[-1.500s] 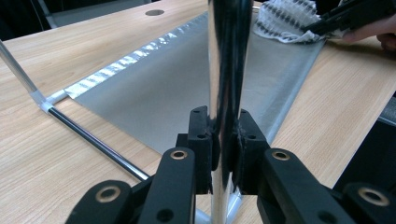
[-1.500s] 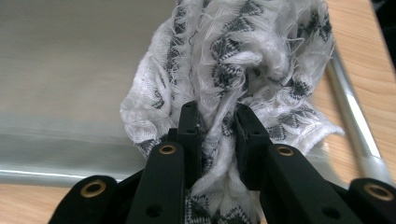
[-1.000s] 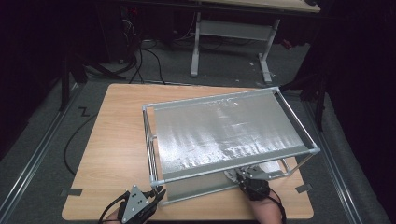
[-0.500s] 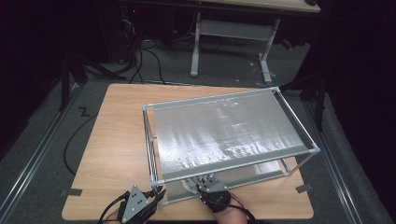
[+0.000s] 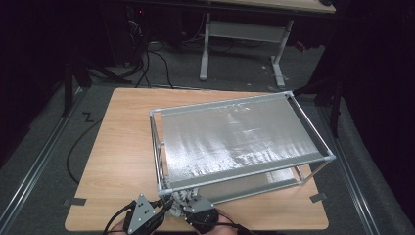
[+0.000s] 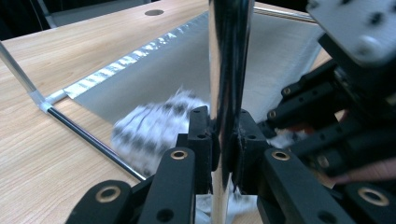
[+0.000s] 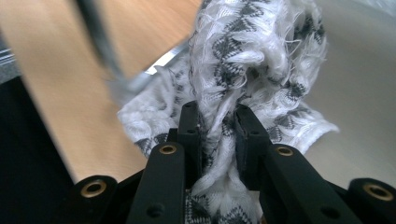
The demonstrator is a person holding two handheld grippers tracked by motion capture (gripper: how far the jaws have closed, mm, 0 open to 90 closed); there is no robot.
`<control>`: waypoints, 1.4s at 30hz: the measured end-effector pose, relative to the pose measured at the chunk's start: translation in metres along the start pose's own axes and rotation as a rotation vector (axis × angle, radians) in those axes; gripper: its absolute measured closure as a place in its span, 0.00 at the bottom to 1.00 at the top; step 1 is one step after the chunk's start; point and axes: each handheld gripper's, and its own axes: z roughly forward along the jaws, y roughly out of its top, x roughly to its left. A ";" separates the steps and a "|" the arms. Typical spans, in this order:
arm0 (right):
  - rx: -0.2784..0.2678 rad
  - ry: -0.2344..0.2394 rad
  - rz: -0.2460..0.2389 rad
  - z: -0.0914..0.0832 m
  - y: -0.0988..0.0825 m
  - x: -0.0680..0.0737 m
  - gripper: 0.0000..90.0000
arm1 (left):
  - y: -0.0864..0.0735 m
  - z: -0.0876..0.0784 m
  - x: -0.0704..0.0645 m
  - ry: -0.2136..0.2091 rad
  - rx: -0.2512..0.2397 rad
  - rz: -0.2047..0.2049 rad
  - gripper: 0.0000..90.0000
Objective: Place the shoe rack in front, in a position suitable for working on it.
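The left claw clamps the rack's chrome corner post; the right claw grips a white-and-grey knitted cloth beside it on the tabletop.

At the table's near edge, the left gripper stayed clamped while the right gripper, jaws pinched shut, sat just beside it

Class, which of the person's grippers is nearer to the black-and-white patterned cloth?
Right. The right gripper is clamped on the cloth; the left gripper grips the rack's upright post just beside it.
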 end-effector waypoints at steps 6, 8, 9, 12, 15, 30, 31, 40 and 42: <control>0.006 0.000 -0.041 -0.003 -0.001 0.010 0.85 | 0.000 0.000 0.000 0.001 0.001 0.004 0.89; 0.005 -0.018 -0.040 -0.009 -0.003 0.006 0.85 | 0.000 0.000 0.000 -0.001 0.001 0.004 0.89; 0.002 -0.026 -0.034 -0.013 -0.005 0.003 0.85 | 0.000 0.000 0.000 -0.001 0.001 0.005 0.89; -0.003 -0.061 -0.028 -0.026 -0.014 -0.013 0.85 | 0.000 0.000 0.000 -0.001 0.002 0.006 0.89; 0.014 -0.104 0.012 -0.038 -0.026 -0.030 0.85 | 0.000 0.000 0.000 0.001 0.003 0.006 0.89; 0.070 -0.225 0.120 -0.068 -0.070 -0.082 0.86 | 0.001 0.002 0.001 0.002 0.003 0.003 0.89; 0.069 -0.229 0.117 -0.067 -0.070 -0.082 0.86 | 0.001 0.002 0.001 0.001 0.001 0.002 0.89; 0.046 -0.258 0.148 -0.049 -0.060 -0.099 0.86 | 0.004 0.010 0.005 0.005 -0.004 0.013 0.88; 0.037 -0.249 0.183 -0.051 -0.059 -0.102 0.86 | 0.004 0.011 0.006 0.006 -0.006 0.013 0.88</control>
